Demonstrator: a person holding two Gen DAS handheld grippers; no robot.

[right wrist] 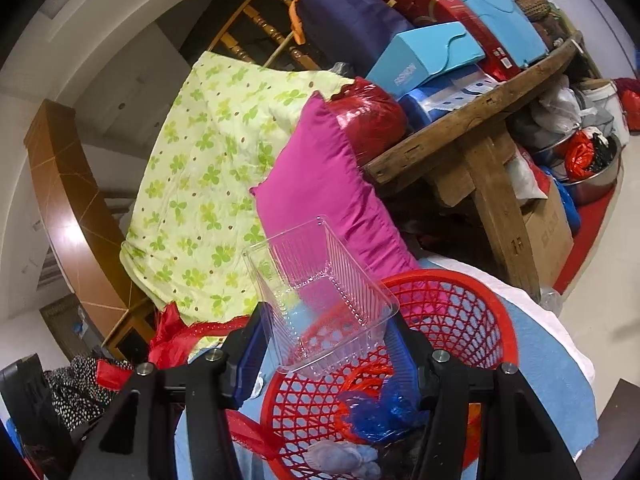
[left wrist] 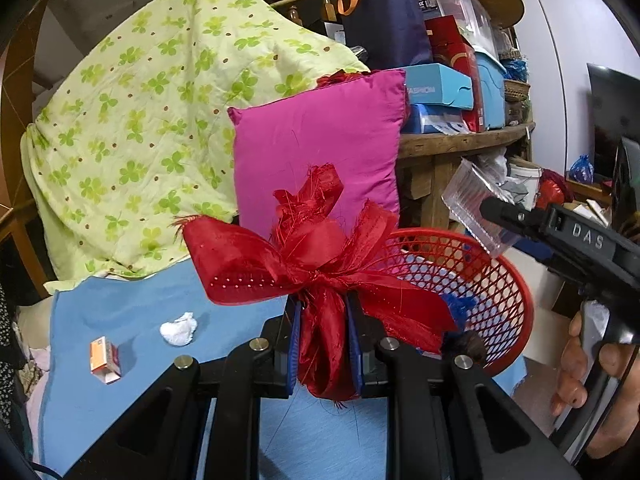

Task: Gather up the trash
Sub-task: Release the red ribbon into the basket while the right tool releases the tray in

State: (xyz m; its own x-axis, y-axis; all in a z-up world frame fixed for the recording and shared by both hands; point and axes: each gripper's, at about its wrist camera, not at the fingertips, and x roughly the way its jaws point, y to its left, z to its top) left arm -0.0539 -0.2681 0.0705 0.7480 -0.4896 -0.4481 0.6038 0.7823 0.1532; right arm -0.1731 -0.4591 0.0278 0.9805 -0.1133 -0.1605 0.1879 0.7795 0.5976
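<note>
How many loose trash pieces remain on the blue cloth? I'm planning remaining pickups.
2: a crumpled white tissue mid-cloth, and a small orange carton to its left, nearer the cloth's edge. The grippers may hide others.

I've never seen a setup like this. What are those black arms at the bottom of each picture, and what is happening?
No robot here: a person holds one pair of tongs in each hand, each with a camera looking along its fingers. In the left view, the left tongs grip a red ribbon bow. In the right view, the right tongs hold a clear plastic tray above a red basket with scraps inside. On the blue cloth lie a crumpled tissue and a small orange box.
</note>
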